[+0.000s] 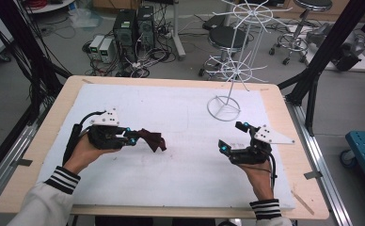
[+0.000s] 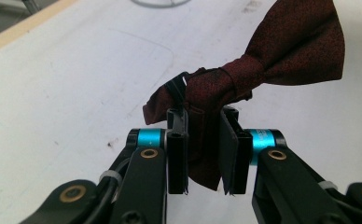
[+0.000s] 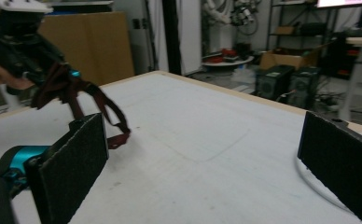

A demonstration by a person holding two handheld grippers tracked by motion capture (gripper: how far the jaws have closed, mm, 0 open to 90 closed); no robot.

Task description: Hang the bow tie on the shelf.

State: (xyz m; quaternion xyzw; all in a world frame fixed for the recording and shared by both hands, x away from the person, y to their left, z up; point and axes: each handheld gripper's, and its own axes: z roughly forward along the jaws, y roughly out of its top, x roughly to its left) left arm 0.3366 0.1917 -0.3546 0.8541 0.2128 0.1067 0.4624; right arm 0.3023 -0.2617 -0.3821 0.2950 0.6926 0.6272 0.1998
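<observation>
1. So the left tool [image 1: 130, 140] is the one that matters here: it's clamped on the dark red bow tie [image 1: 152, 139], and the left gripper view shows both pads pinching one wing of the bow tie [image 2: 244, 79] with the knot just past the tips and the other wing fanning out beyond.

2. The bow tie is held up off the white mat on the desk [image 1: 180, 188], left of centre. Its long axis runs roughly straight on from the left tool, pointing toward the middle of the desk and toward the other hand.

3. The right tool [image 1: 231, 136] is spread wide apart with nothing between its pads. It sits well apart from the bow tie, over on the right side of the mat. In the right gripper view the bow tie [image 3: 58, 86] hangs up and to the left of that tool, with a thin strap [image 3: 109, 116] dangling from it down toward the mat.

4. The white wire rack [image 1: 234, 61] stands at the far right of the desk, and the right tool is much nearer to it than the left one.

5. My guess: the free wing and strap face the right tool, so it looks well placed to come across and grab that end. The strap looks floppy, so it could swing out of reach.
</observation>
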